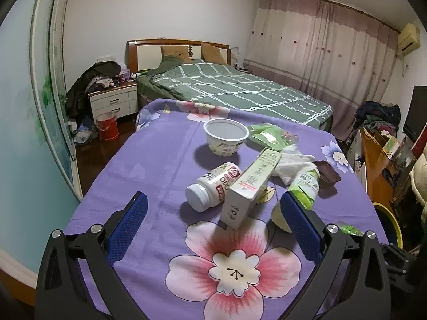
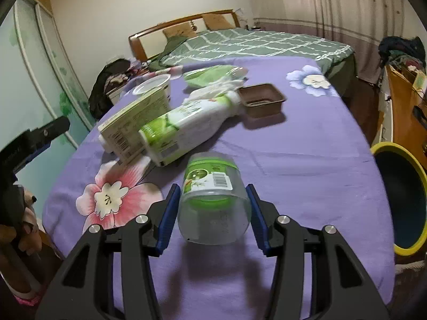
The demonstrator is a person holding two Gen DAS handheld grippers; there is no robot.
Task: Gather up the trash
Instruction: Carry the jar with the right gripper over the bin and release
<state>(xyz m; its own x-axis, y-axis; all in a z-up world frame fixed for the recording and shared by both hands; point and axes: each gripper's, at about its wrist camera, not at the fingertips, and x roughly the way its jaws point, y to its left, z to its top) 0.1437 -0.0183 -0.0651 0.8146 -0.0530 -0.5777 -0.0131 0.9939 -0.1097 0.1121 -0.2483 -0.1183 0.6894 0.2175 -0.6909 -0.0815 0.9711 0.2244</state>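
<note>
Trash is spread over the purple flowered cloth (image 2: 307,160), and nearly all of it is uncollected. My right claw (image 2: 212,210) grips a clear plastic jar (image 2: 213,200) with a green label; both blue pads press on its sides, and its shadow on the cloth suggests it is carried clear of the surface. My left claw (image 1: 213,213) stands wide with nothing between its jaws.

In the right wrist view, the round bin with the yellow rim (image 2: 384,146) sits off the table edge at three o'clock from the jar. I cannot see its bottom, so I cannot say what it holds. I judge that the jar goes there next.

Remaining items, from the left wrist view, clock directions taken from the carton:
- green-and-white carton (image 1: 250,186), propped on the pile, centre;
- white pill bottle (image 1: 210,186), lying at nine o'clock, touching the carton;
- white bottle with green label (image 1: 307,184), lying at three o'clock;
- white tub (image 1: 225,140), upright at eleven o'clock;
- green packet (image 1: 267,136) at twelve o'clock;
- crumpled white tissue (image 1: 291,165) at one o'clock;
- brown tray (image 1: 327,177) at three o'clock, past the bottle.

Finding: one item in hand, seven left.
</note>
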